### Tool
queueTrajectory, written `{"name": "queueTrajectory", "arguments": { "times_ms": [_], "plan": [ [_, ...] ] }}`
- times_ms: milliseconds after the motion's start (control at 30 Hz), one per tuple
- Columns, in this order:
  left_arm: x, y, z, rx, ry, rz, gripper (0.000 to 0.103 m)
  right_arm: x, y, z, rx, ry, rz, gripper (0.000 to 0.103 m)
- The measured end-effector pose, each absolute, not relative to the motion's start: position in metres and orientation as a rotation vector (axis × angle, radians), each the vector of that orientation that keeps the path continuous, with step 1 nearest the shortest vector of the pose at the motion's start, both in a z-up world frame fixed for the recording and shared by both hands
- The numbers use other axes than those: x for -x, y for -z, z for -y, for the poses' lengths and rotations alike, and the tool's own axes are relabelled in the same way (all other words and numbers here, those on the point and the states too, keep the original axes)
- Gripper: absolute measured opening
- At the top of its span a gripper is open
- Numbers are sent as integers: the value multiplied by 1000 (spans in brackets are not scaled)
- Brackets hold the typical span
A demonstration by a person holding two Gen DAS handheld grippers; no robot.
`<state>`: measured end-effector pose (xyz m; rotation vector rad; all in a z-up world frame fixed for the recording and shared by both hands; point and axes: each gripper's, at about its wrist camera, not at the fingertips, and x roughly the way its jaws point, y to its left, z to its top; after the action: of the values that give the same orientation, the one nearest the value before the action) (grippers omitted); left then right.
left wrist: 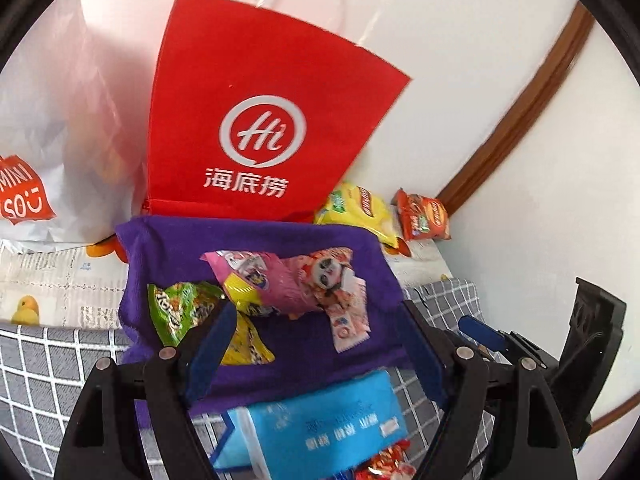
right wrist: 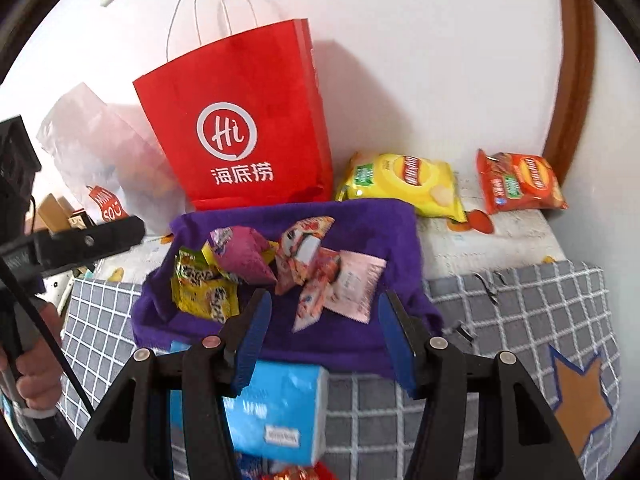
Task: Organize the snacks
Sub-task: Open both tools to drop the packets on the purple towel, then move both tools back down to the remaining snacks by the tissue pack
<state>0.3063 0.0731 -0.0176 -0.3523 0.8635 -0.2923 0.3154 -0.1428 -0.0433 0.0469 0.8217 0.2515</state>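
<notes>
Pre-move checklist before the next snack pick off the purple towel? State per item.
1. Left gripper empty: ok, jaws apart, nothing between them.
2. Right gripper empty: ok, jaws apart, nothing between them.
3. Small snack packets reachable: ok, loose on the purple towel, uncovered.
4. Packets separated for a single pick: not ok, the pink packet overlaps the yellow one.
5. Red paper bag upright: ok, standing against the wall; whether its mouth is open cannot tell.
6. Path clear: not ok, a blue tissue pack lies just below both grippers.
</notes>
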Motion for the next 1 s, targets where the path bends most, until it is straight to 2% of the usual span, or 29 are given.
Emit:
{"name": "queueTrajectory", "arguments": {
  "times_ms": [267,1000],
  "plan": [
    [-259,9,-76,319,264,-851,79,-274,55,163,-97,-227,-860,56],
    [-170,51,-87,334,187,-932,79,-197,91,166,-62,-255,-905,55]
  ]
}}
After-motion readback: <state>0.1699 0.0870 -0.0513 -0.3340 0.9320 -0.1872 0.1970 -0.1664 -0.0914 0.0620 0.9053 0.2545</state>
